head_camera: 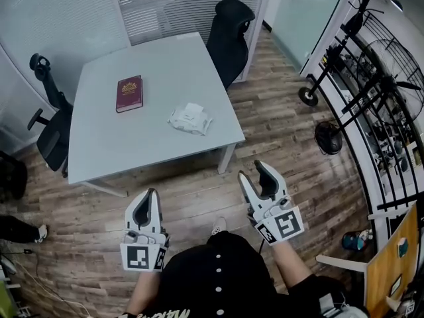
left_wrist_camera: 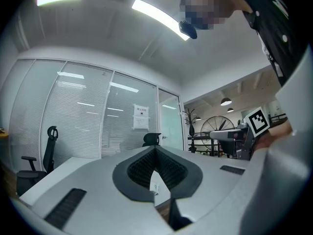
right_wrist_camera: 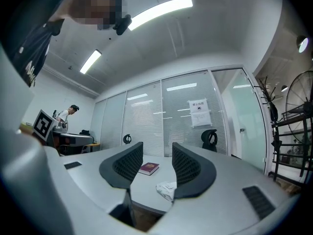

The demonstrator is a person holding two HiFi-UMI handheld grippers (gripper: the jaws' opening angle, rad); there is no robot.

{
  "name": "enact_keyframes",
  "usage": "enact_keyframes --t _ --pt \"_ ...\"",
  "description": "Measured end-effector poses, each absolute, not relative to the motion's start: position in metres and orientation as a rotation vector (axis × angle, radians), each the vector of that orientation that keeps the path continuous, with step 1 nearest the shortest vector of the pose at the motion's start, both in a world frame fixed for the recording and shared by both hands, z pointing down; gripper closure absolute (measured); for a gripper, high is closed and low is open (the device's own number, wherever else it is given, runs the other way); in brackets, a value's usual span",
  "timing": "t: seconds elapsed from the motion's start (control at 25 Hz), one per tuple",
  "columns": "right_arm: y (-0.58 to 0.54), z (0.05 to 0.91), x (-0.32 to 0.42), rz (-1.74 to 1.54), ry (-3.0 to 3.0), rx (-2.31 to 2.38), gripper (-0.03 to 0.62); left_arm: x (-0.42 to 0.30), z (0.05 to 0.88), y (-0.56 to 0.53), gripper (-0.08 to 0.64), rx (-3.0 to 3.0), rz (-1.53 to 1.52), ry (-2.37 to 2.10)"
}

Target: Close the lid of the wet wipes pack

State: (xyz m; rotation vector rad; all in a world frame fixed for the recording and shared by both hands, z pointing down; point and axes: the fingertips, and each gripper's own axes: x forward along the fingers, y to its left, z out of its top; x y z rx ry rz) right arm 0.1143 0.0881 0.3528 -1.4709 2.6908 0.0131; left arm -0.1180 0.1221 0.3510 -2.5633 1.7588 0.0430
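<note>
Right tongs (head_camera: 255,174) open, empty; left tongs (head_camera: 147,201) shut, nothing in them. Both level, short of worktop (head_camera: 106,158). Wipes pack (head_camera: 190,118) lies ahead near worktop's front edge, betw. the two, well apart from both. Right looks slightly nearer. Pack's long axis runs approx. crosswise.

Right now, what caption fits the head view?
Empty left gripper and right gripper short of table with wipes pack and book.
</note>
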Motion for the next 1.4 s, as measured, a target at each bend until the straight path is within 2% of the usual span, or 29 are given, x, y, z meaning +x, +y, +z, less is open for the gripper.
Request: enact_keyframes --t 1.04,1.4 --pt "-0.008 0.372 0.147 -0.063 2.774 -1.343 0.407 -0.074 0.366 0.041 0.552 -2.51 0.025 1.893" --pt "-0.031 0.378 0.142 -0.086 2.758 -1.375 0.407 -0.083 0.375 0.018 0.552 -2.536 -0.001 1.881"
